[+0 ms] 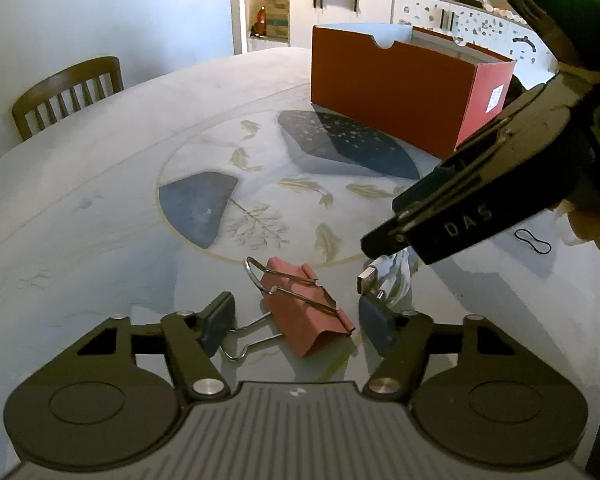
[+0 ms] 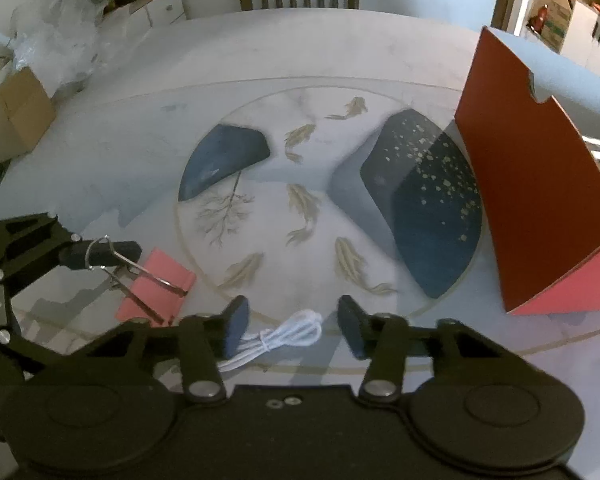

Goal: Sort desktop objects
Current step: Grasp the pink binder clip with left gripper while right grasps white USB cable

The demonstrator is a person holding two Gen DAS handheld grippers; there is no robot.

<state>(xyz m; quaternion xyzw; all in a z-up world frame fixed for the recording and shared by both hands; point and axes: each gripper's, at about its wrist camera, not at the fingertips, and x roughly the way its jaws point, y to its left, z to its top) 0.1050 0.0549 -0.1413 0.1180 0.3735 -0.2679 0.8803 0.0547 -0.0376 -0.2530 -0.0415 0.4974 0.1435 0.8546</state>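
Observation:
A pink binder clip [image 1: 306,308] with steel wire handles lies on the round table between the open fingers of my left gripper [image 1: 296,326]; it also shows in the right wrist view [image 2: 156,284] beside the left gripper's fingertip [image 2: 100,255]. A coiled white USB cable [image 2: 284,338] lies between the open fingers of my right gripper [image 2: 294,330]. In the left wrist view the cable [image 1: 384,280] sits under the right gripper [image 1: 384,246], partly hidden. A red open box [image 1: 404,88] stands at the back right of the table, also in the right wrist view [image 2: 540,184].
A black rubber band [image 1: 534,242] lies on the table at the right. The table top [image 1: 100,184] has a painted fish medallion. A wooden chair [image 1: 68,92] stands at the far edge. A cardboard box [image 2: 12,116] and plastic bags sit left of the table.

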